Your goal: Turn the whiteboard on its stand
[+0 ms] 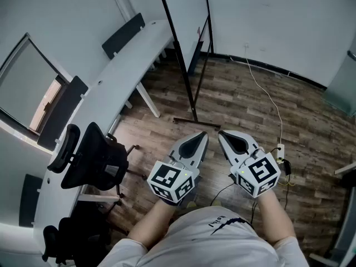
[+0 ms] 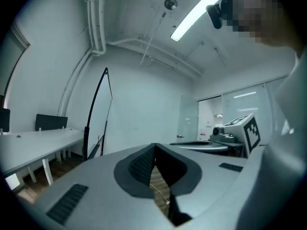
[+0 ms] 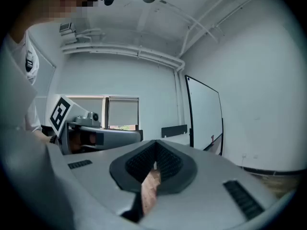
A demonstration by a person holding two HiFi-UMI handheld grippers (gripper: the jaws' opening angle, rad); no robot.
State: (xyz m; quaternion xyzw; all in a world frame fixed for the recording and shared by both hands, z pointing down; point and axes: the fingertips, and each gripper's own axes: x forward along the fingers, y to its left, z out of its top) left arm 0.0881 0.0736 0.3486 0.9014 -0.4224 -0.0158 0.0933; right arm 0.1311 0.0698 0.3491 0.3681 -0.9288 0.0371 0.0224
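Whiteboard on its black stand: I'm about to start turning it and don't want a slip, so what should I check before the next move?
1. Jaws empty: ok. The left gripper and right gripper are both shut on nothing.
2. Hold on the white, black-framed whiteboard: not ok. Neither gripper touches it.
3. Jaws open for gripping: not ok.
4. Way to the black stand foot: ok, only bare wooden floor lies between.
5. White cable: ok, it lies right of the foot, apart from it.
6. Swing room: cannot tell; the long white desk stands close on the left.
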